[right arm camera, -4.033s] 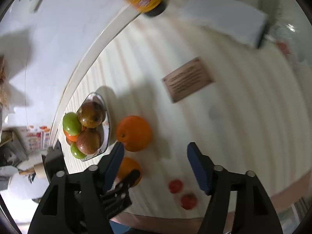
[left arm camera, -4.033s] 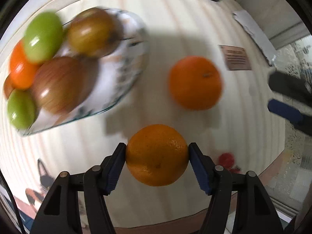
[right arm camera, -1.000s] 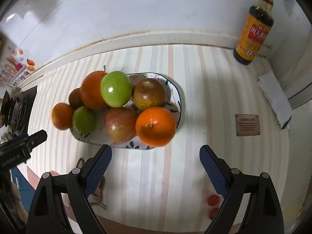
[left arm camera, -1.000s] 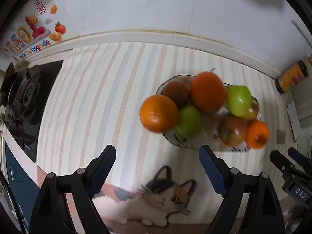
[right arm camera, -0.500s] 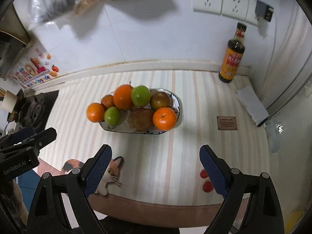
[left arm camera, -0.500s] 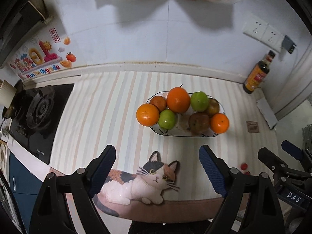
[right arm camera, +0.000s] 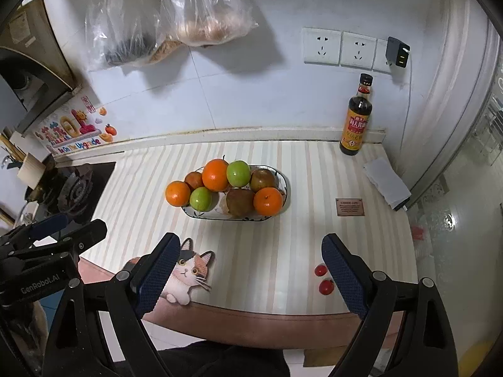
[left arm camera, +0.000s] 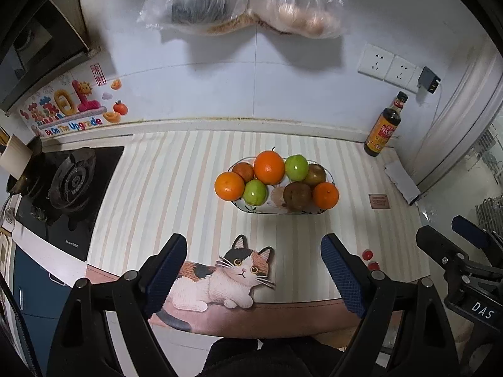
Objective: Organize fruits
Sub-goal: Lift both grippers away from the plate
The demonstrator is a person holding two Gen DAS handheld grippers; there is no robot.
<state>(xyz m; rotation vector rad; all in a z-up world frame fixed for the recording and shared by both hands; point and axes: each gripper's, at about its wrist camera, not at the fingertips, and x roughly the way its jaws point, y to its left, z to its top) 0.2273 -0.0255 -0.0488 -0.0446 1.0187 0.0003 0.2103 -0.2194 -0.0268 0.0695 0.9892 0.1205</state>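
Note:
An oval patterned dish sits mid-counter, piled with oranges, green apples and brownish apples. One orange rests at the dish's left end, another at its right end. My left gripper is open and empty, held back over the counter's front edge. My right gripper is open and empty too, also well short of the dish.
Two small red tomatoes lie near the front right. A cat-shaped mat lies at the front edge. A sauce bottle stands at the back right, a gas hob at the left. Plastic bags hang on the wall.
Both grippers have pulled back and up from the dish, so the whole counter now shows. Four seconds ago the left gripper held an orange; now it is empty and the fruit is on the dish.

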